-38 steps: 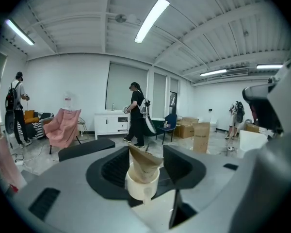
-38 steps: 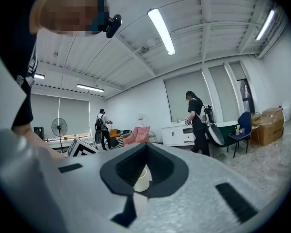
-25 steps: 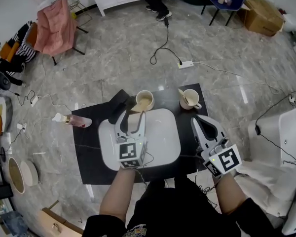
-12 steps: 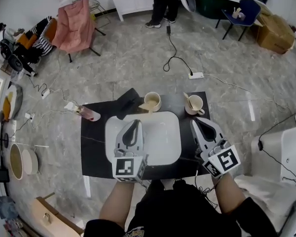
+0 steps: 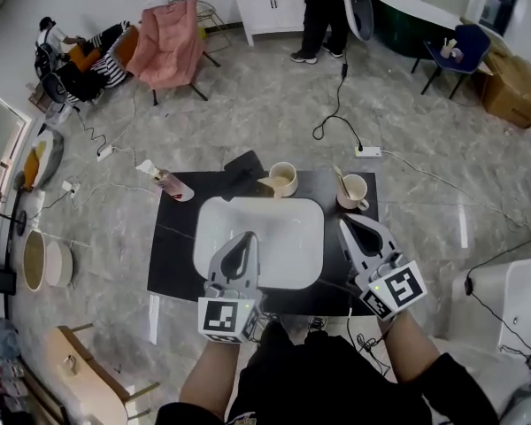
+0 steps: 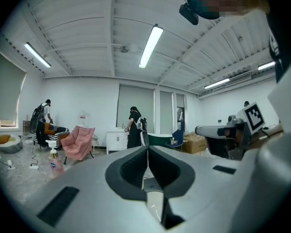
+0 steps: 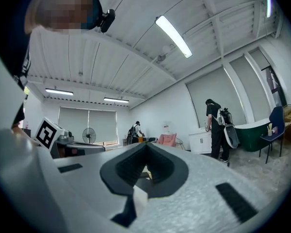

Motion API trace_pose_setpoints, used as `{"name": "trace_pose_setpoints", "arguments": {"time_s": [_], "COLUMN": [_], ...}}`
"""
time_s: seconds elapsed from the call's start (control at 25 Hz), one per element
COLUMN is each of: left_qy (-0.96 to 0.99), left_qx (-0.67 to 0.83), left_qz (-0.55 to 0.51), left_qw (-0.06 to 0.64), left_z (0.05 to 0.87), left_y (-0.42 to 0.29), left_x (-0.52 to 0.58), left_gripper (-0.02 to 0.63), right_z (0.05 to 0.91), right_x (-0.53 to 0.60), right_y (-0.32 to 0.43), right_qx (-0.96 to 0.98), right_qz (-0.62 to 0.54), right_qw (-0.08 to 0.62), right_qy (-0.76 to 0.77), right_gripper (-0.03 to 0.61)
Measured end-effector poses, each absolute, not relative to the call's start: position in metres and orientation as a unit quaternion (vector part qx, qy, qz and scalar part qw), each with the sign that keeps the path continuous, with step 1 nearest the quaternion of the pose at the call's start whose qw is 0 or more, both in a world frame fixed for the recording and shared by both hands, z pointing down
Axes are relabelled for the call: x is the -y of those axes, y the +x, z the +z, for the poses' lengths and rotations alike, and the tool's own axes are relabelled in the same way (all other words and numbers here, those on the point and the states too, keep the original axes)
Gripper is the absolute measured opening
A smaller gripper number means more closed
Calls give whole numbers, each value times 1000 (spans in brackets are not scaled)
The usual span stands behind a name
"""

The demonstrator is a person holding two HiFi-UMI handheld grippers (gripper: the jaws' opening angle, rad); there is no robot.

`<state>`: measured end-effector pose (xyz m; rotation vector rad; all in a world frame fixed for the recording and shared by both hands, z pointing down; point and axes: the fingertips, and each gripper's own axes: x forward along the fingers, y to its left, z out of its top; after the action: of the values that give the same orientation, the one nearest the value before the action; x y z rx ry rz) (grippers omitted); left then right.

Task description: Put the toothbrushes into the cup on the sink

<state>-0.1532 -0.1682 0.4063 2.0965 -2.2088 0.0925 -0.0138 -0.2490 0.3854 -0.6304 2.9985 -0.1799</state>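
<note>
**Closing stage.** The left gripper (image 5: 245, 237), its jaws just closed on nothing, and the right gripper (image 5: 345, 226), likewise shut and empty, sit low over the sink (image 5: 292, 237). One toothbrush (image 5: 337, 176) stands in the cup (image 5: 354, 193) at the sink's upper right, and the centre cup (image 5: 285, 181) seems to hold another. Placement looks complete, so the next move calls only for withdrawal.

A black counter (image 5: 173, 255) stands on the grey marble floor (image 5: 248, 113), with a white sink basin (image 5: 279, 233) set in its middle. Seen from the basin, a beige cup (image 5: 284, 179) sits at 12 o'clock, a handled mug (image 5: 353, 191) with a toothbrush (image 5: 340, 176) in it at 2 o'clock, a dark, flat thing (image 5: 242, 167) at 11 o'clock, and a pink bottle (image 5: 173, 185) with a white pump at 10 o'clock, on the counter's far corner.
</note>
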Motion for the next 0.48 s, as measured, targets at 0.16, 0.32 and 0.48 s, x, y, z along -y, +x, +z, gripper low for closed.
{"name": "trace_pose_setpoints", "arguments": {"time_s": [0.16, 0.32, 0.48], "left_qy": [674, 666, 669], "left_qx": [736, 744, 741], "left_qz": [31, 29, 24], "left_qw": [51, 52, 53], "left_z": [396, 397, 393], "left_y": [-151, -160, -176], "left_x": [147, 129, 111], "left_gripper": [9, 5, 5], "right_z": [389, 392, 391], "right_x": [240, 226, 205], "right_y": [-21, -36, -54], "right_qx": [-979, -980, -980], "right_qz": [-70, -79, -74], "right_qw": [39, 42, 36], "right_qy": [-189, -178, -180], "right_gripper": [6, 6, 6]}}
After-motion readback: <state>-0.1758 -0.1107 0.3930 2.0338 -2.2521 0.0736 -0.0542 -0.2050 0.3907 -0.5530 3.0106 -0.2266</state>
